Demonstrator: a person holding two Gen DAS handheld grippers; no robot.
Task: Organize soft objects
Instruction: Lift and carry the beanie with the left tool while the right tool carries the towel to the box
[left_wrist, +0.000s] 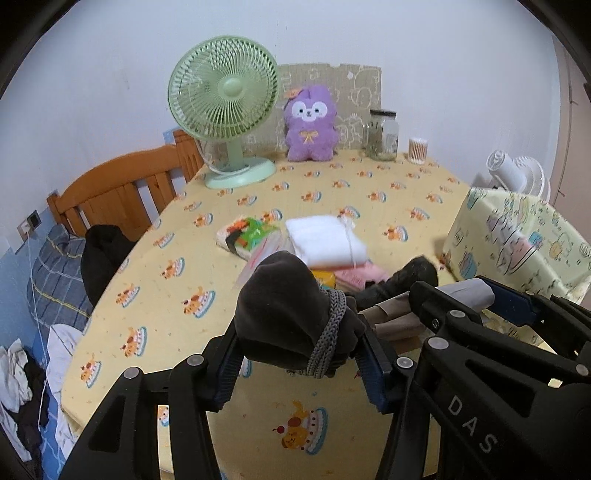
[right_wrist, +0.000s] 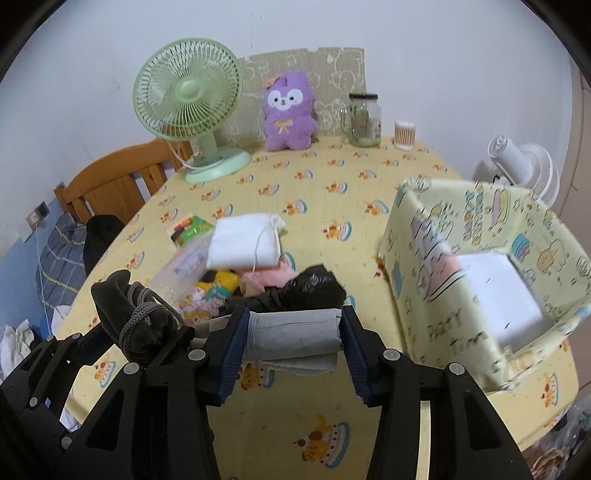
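Left wrist view: your left hand-held gripper (left_wrist: 299, 354) is clamped on a dark pouch (left_wrist: 284, 314) above the table (left_wrist: 155, 295). Right wrist view: your right hand-held gripper (right_wrist: 291, 343) pinches a grey roll (right_wrist: 293, 334), left of the box (right_wrist: 480, 280).

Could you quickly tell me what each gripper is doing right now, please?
Left gripper: closed on the dark cloth bundle tied with grey cord.
Right gripper: closed on the grey folded cloth.

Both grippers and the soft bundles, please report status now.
Left gripper shut on dark brown cloth bundle tied with grey cord. Right gripper shut on grey folded cloth roll. Yellow patterned open box at right, path unobstructed.
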